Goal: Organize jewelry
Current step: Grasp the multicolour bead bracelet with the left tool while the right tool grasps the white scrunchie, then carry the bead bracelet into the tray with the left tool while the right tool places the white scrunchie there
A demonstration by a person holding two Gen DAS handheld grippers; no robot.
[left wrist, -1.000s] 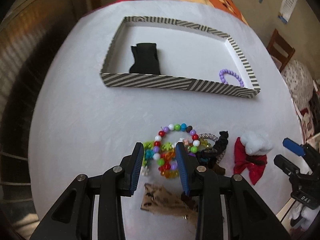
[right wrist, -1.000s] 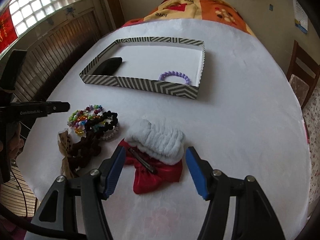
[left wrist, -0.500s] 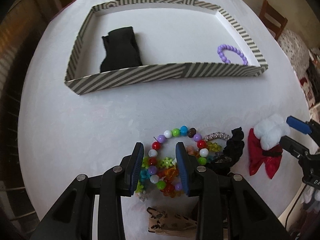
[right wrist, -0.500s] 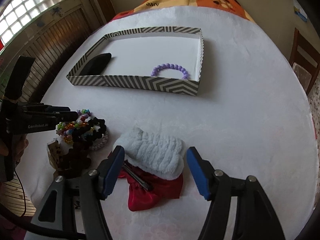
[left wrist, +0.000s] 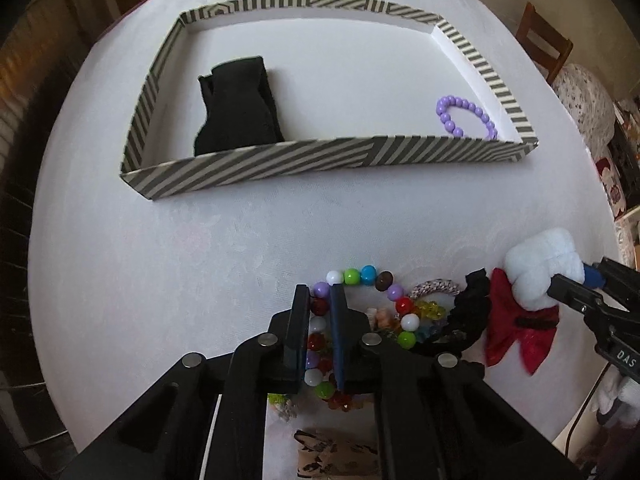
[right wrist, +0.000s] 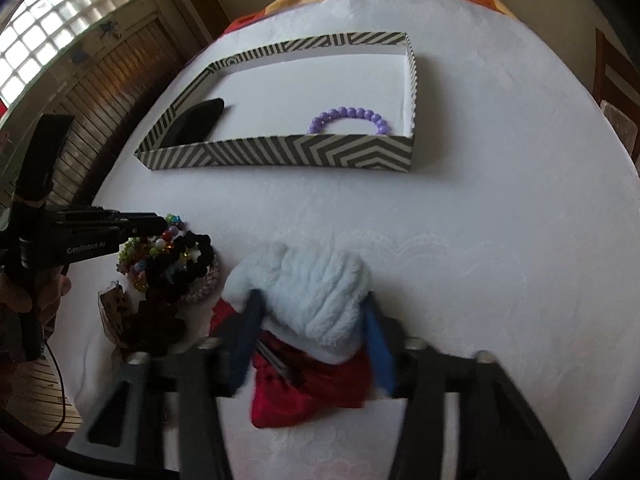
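Both wrist cams looked steeply down from the near edge of the white-clothed table (left wrist: 200,260), facing the striped tray (left wrist: 320,160) at the far end. Left cam sat close over the multicoloured bead bracelet (left wrist: 360,280); right cam close over the white fluffy scrunchie (right wrist: 320,292). Both views shared the tray, the purple bracelet (right wrist: 348,118) and the accessory pile.
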